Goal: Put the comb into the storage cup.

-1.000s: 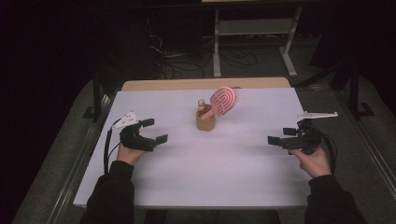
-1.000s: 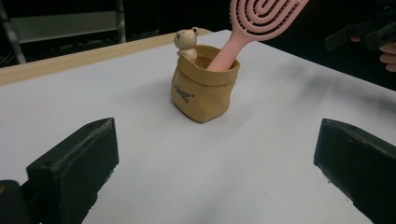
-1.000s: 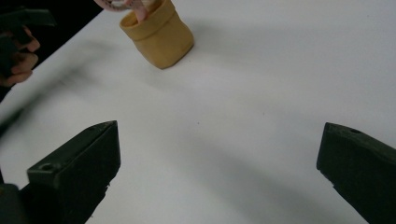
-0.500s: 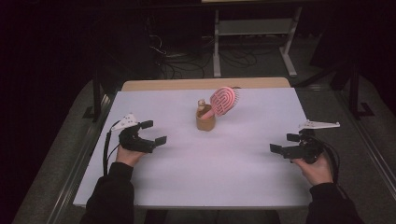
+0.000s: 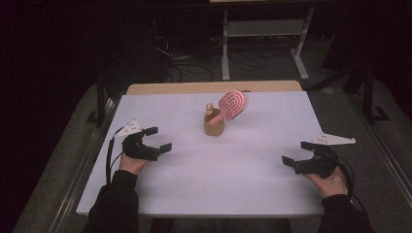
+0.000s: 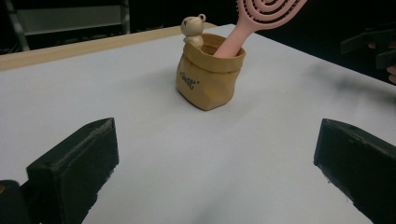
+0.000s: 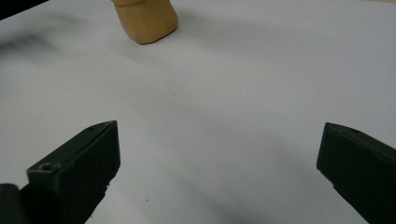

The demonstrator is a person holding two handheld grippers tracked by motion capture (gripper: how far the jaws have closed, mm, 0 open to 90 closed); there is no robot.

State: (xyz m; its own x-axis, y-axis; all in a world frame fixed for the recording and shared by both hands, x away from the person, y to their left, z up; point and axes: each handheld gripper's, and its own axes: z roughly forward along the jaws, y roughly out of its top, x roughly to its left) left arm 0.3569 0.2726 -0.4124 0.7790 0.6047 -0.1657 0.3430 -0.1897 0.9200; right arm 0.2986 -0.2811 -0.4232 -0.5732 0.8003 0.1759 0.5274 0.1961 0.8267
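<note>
While the white desk (image 5: 204, 184) spreads wide, both claws hover low over it, the left claw (image 5: 159, 139) and right claw (image 5: 297, 154) gaping, holding nothing. Well apart, mid-desk, a tan pouch (image 5: 214, 127) holds a pink hairbrush (image 5: 233, 105) and small bear figure (image 6: 193, 29).

pouch (image 6: 208, 77): tan, paper-like — matt, softly creased
hairbrush (image 6: 261, 16): pink plastic, smooth, inside the pouch
bear figure (image 6: 192, 29): pale, wood-like, at the pouch's rim
table top (image 5: 233, 165): white, matt — smooth, under the pouch
</note>
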